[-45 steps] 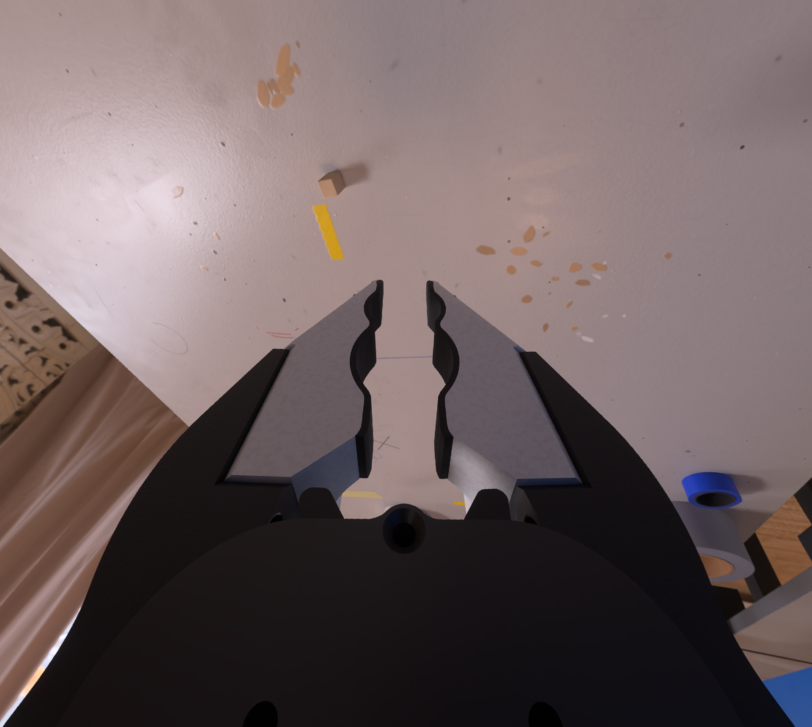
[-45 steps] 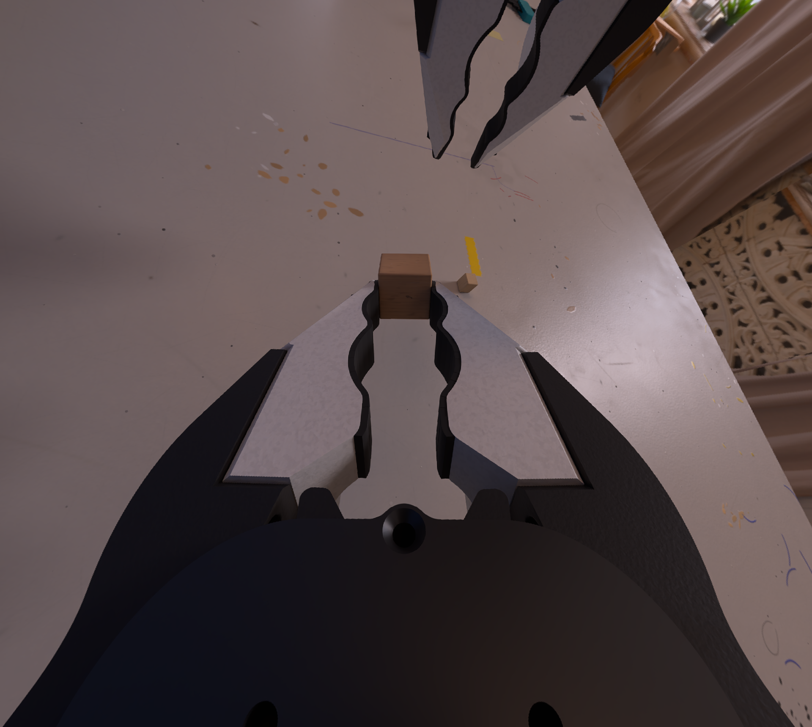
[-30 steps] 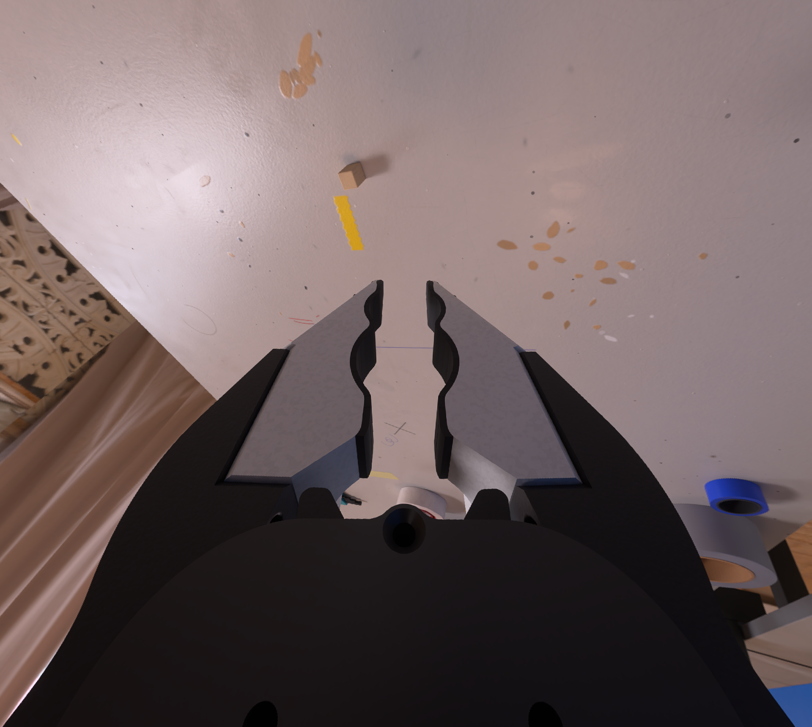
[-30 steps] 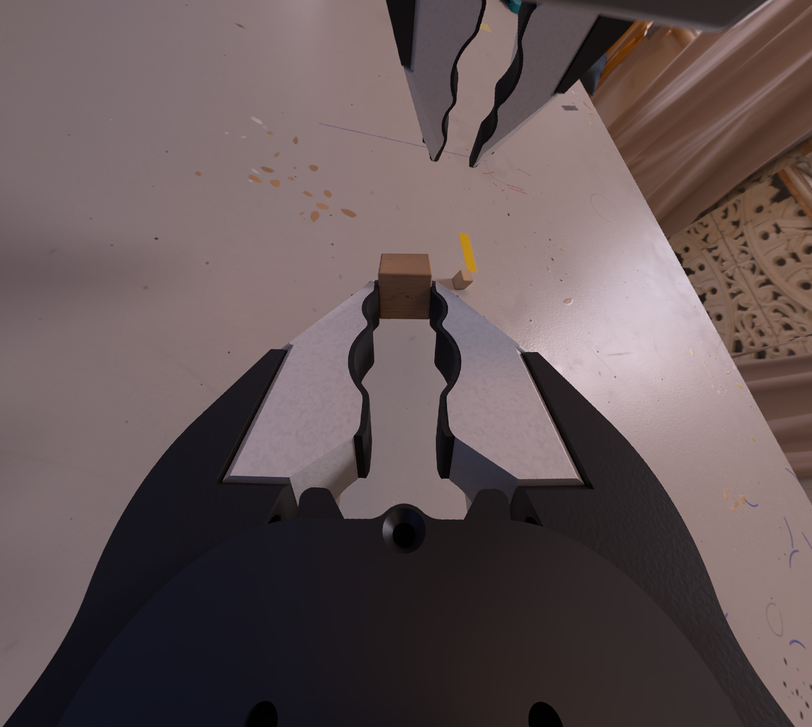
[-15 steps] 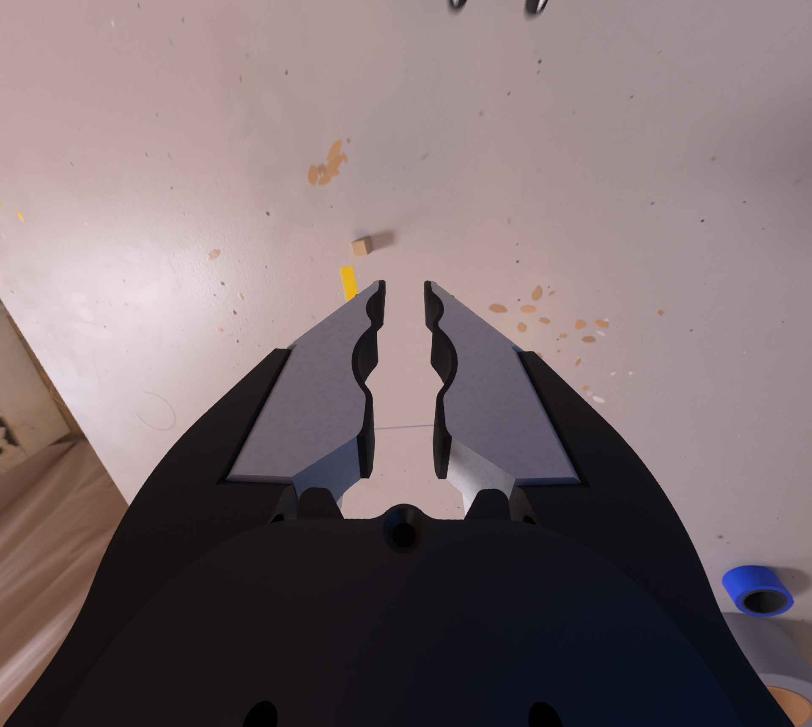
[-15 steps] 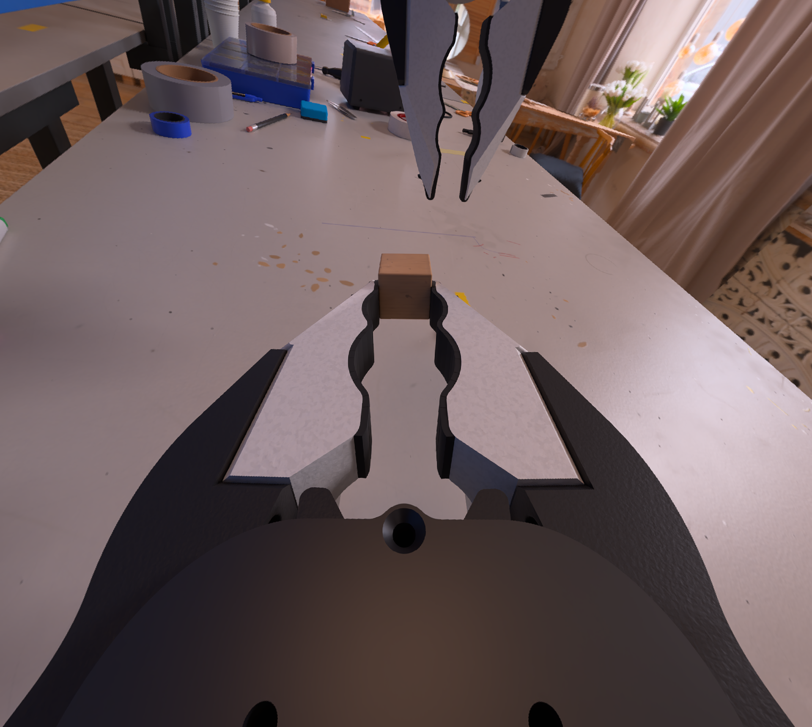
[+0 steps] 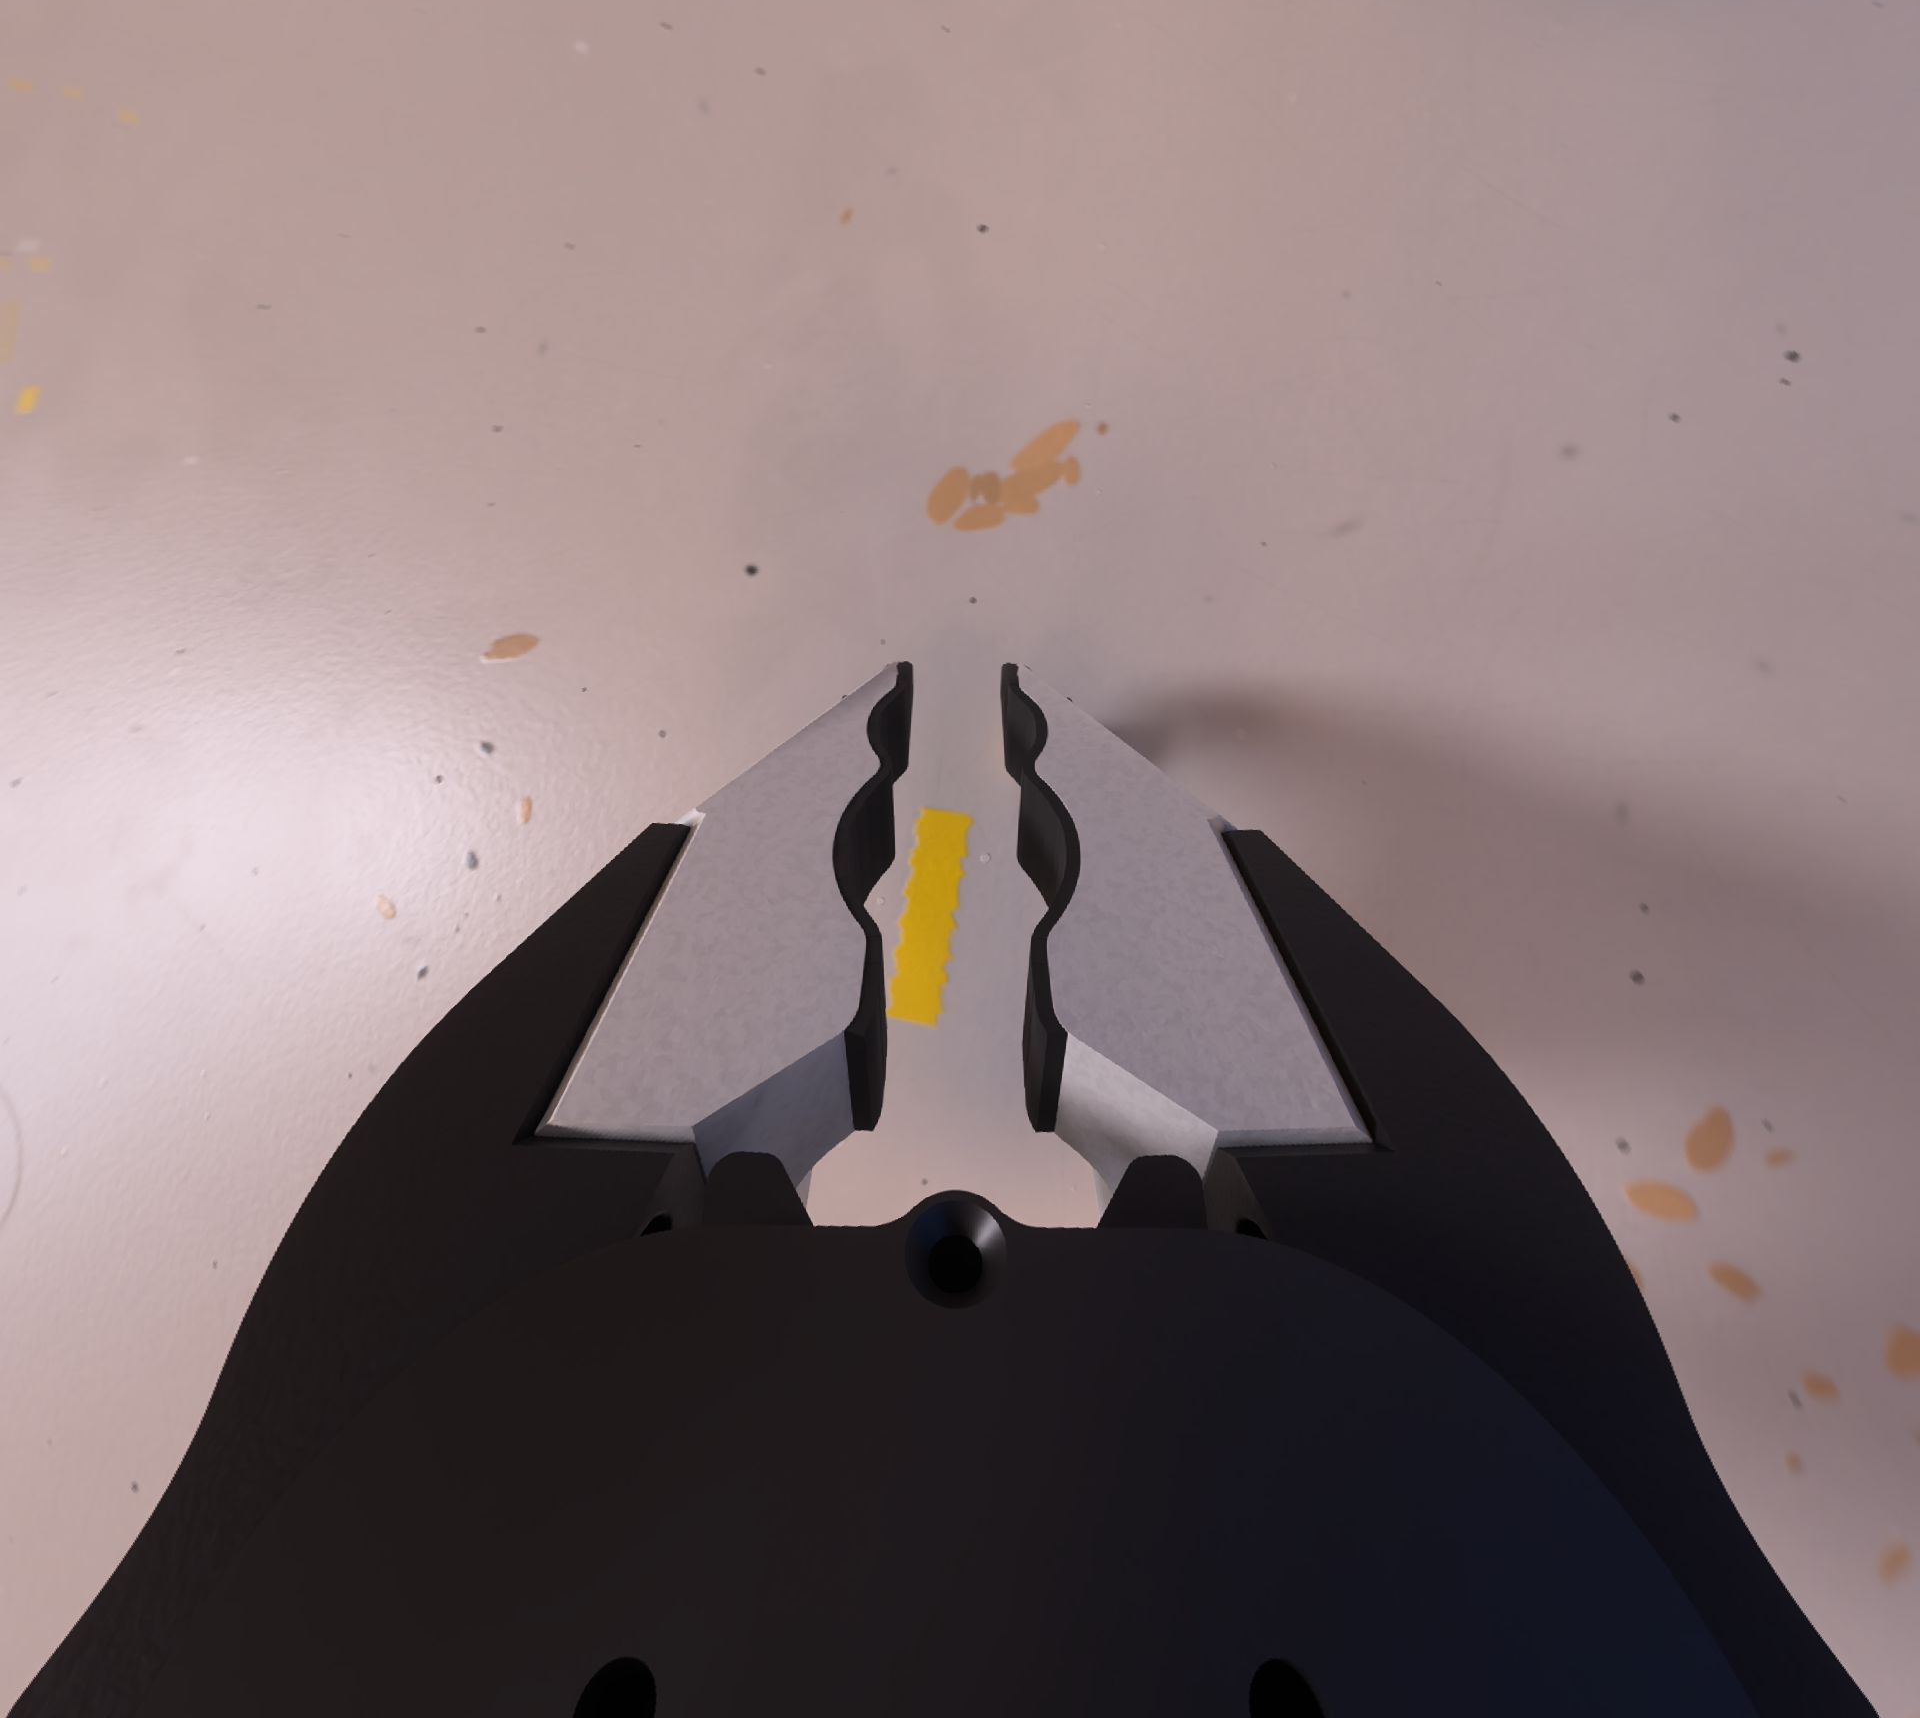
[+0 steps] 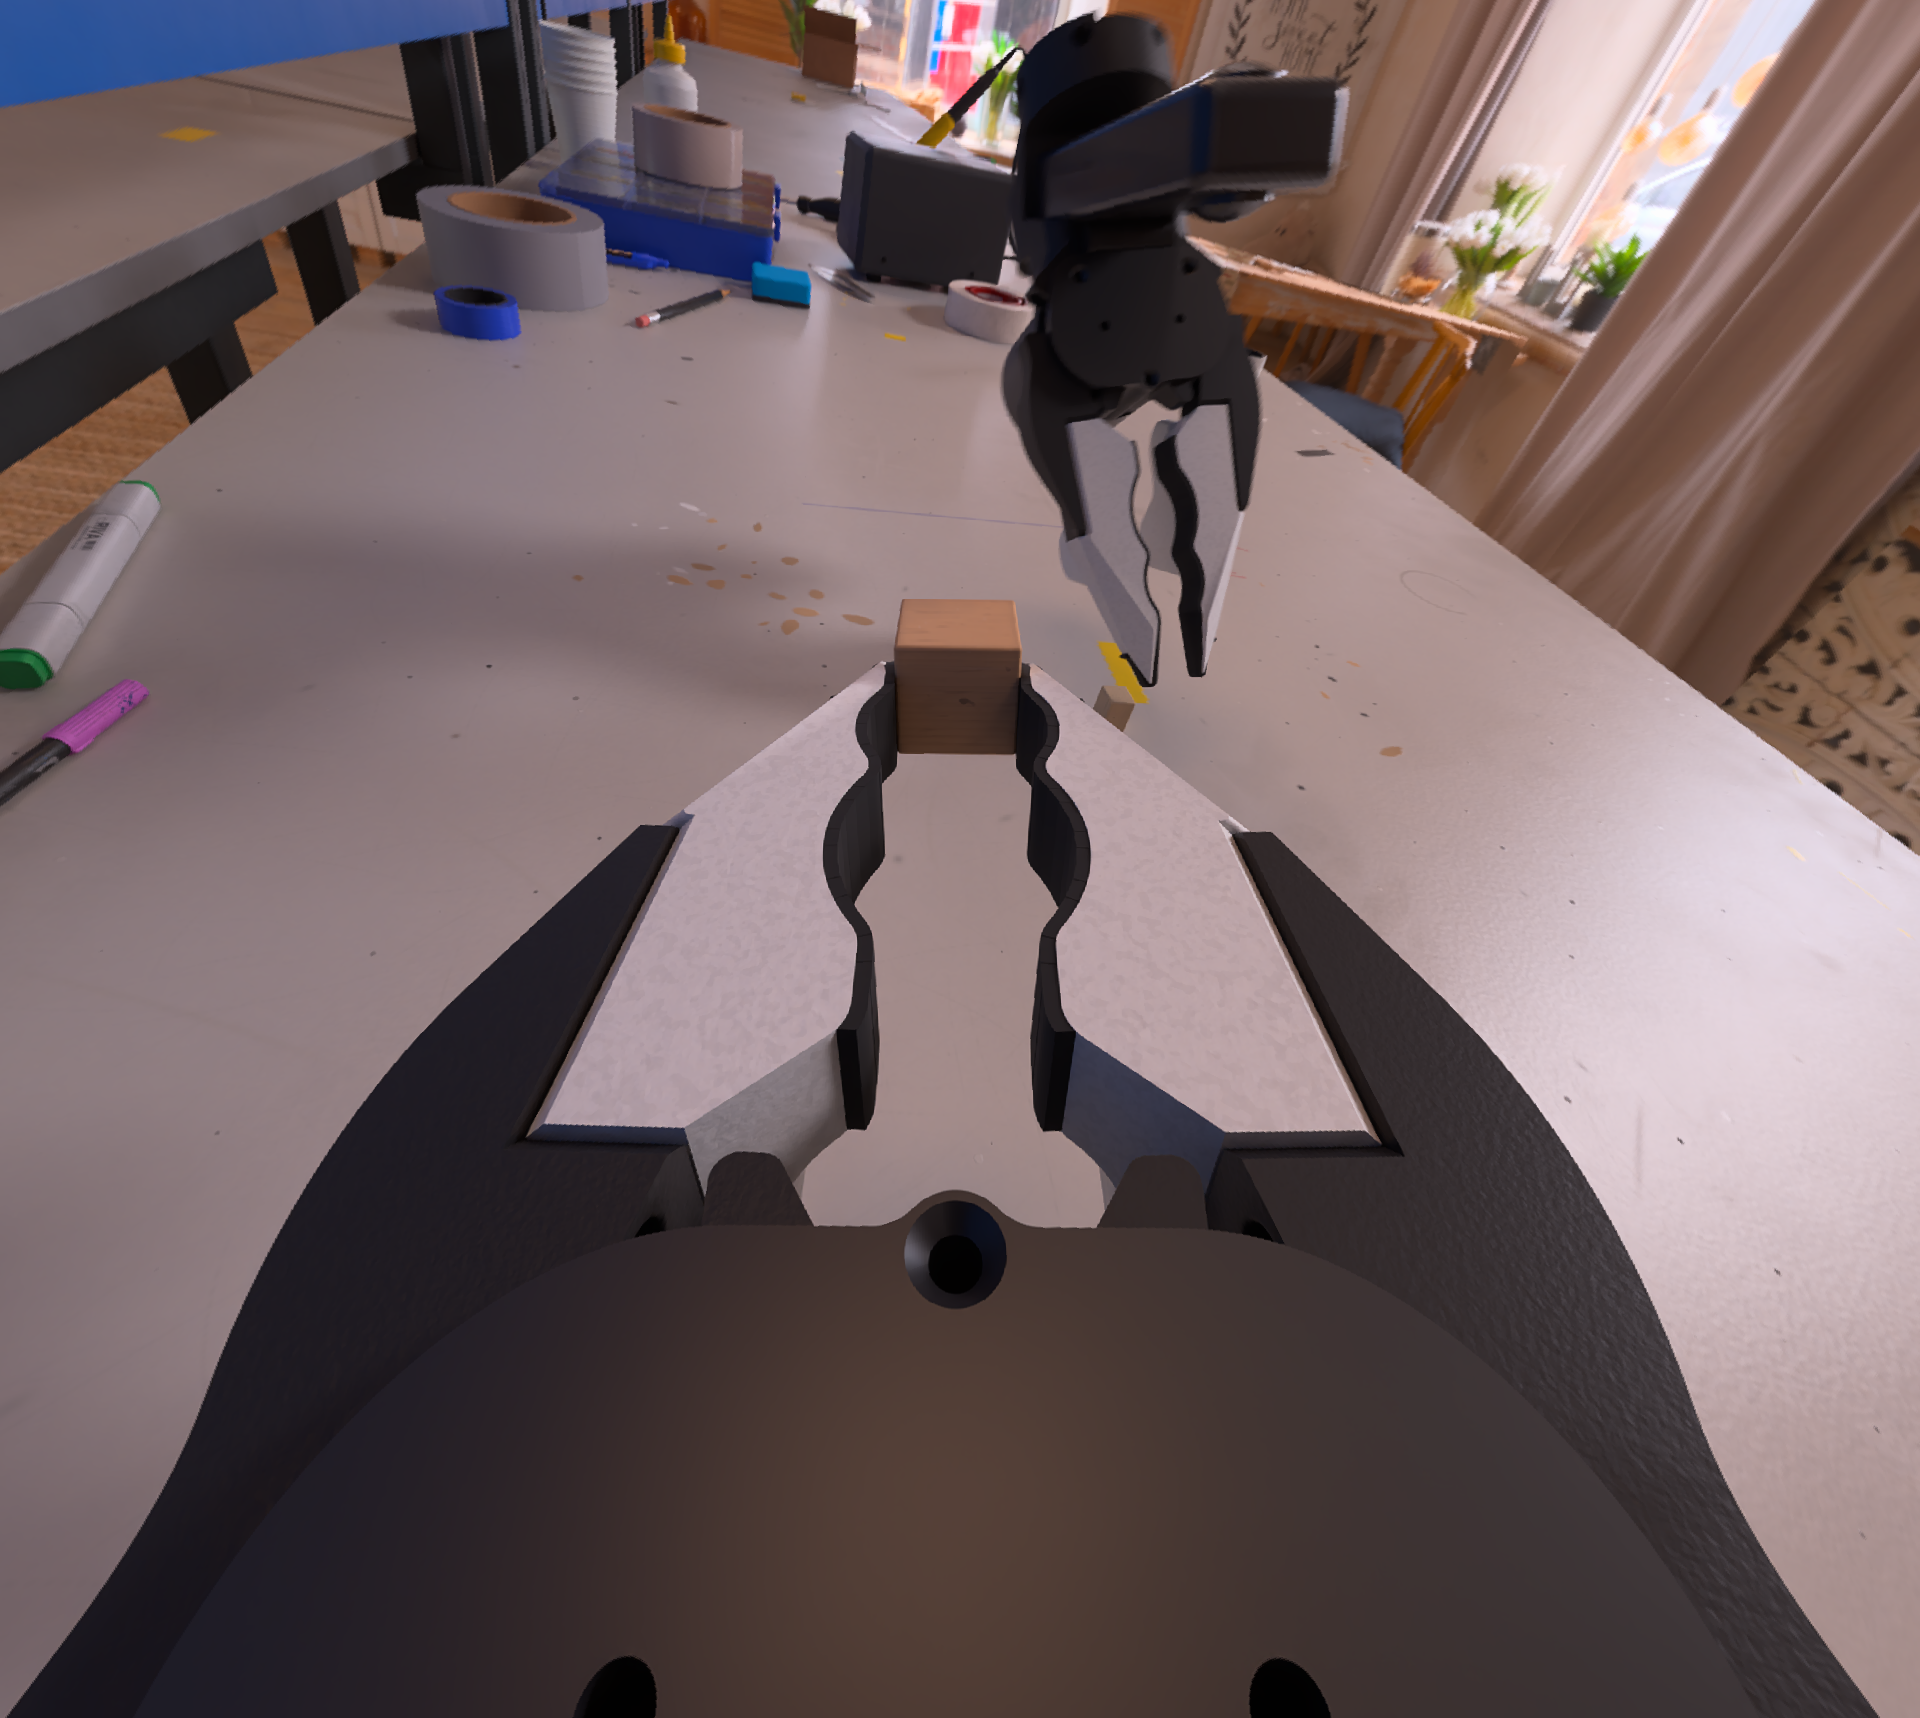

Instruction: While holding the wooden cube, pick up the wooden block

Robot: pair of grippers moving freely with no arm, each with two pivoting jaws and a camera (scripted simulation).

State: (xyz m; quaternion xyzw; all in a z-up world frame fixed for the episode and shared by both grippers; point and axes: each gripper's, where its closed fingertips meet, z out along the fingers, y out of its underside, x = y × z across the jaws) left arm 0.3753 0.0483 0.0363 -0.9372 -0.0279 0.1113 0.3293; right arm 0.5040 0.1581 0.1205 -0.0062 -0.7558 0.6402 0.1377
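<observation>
My right gripper [image 8: 956,669] is shut on the wooden cube [image 8: 956,702] and holds it at the fingertips above the grey table [image 8: 520,733]. The small wooden block [image 8: 1117,709] lies on the table just right of the cube, beside a yellow tape strip [image 8: 1120,662]. My left gripper [image 8: 1169,673] points down with its tips just above and behind the block, jaws slightly apart and empty. In the left wrist view the left gripper [image 7: 956,673] is low over the table, with the yellow strip [image 7: 928,915] between its fingers. The block does not show there.
A grey tape roll [image 8: 514,240], a blue tape roll [image 8: 478,310], a blue case [image 8: 665,214], a black box [image 8: 920,219] and a white tape roll [image 8: 982,310] stand at the far end. Two markers [image 8: 78,582] lie at the left. The table's right edge [image 8: 1621,660] is near.
My left gripper has dropped close to the table, over the yellow strip and the block. My right gripper has tilted up to a flatter view, still holding the cube.
</observation>
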